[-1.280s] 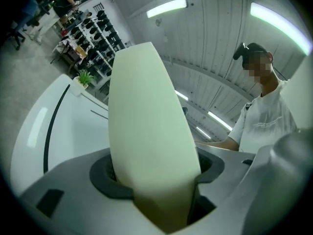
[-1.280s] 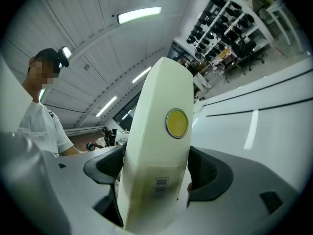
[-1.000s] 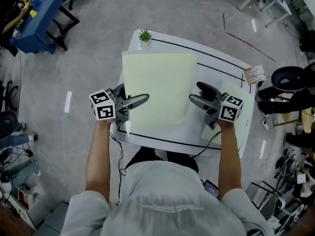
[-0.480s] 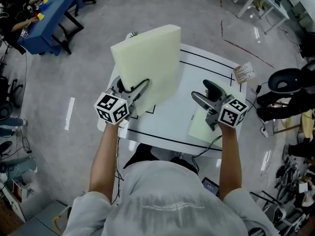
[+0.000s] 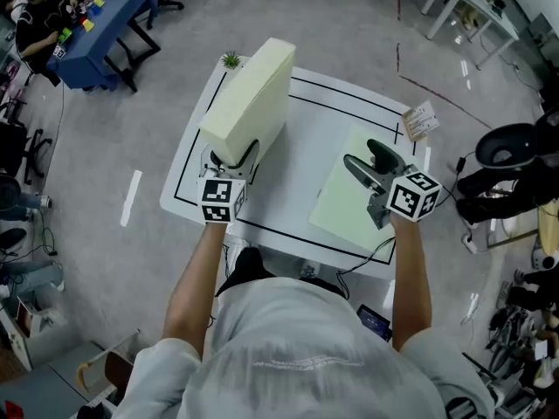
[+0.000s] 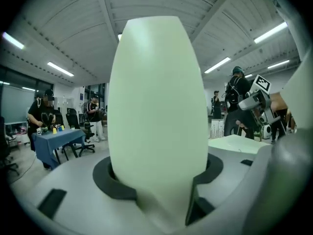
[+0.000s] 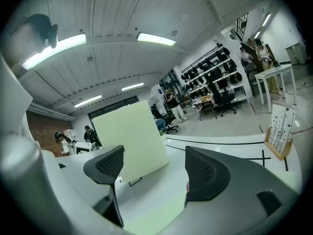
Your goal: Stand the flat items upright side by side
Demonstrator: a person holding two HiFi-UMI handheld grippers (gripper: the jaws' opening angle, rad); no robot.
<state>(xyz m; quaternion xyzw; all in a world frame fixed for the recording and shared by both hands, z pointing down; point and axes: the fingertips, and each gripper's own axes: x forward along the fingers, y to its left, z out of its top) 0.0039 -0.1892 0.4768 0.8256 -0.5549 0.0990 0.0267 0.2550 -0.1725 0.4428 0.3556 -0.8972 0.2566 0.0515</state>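
Observation:
A thick pale-green foam slab [image 5: 251,100] stands on edge at the left side of the white table [image 5: 301,182], and my left gripper [image 5: 229,166] is shut on its near end. In the left gripper view the slab [image 6: 156,111] fills the space between the jaws. A second, thinner pale-green slab [image 5: 354,197] lies flat at the table's right. Above it hovers my right gripper [image 5: 370,168], open with nothing between its fingers. The right gripper view shows the upright slab [image 7: 133,140] beyond the open jaws.
Black lines mark a rectangle on the table. A small potted plant [image 5: 231,60] sits at the far left corner and a printed card stand [image 5: 420,121] at the far right. A blue table [image 5: 96,26] with people stands far left. A black chair [image 5: 511,151] is at the right.
The thick slab has been tipped from lying flat up onto its edge and carried left by my left gripper. My right gripper moved off it, to the right, uncovering the second flat slab.

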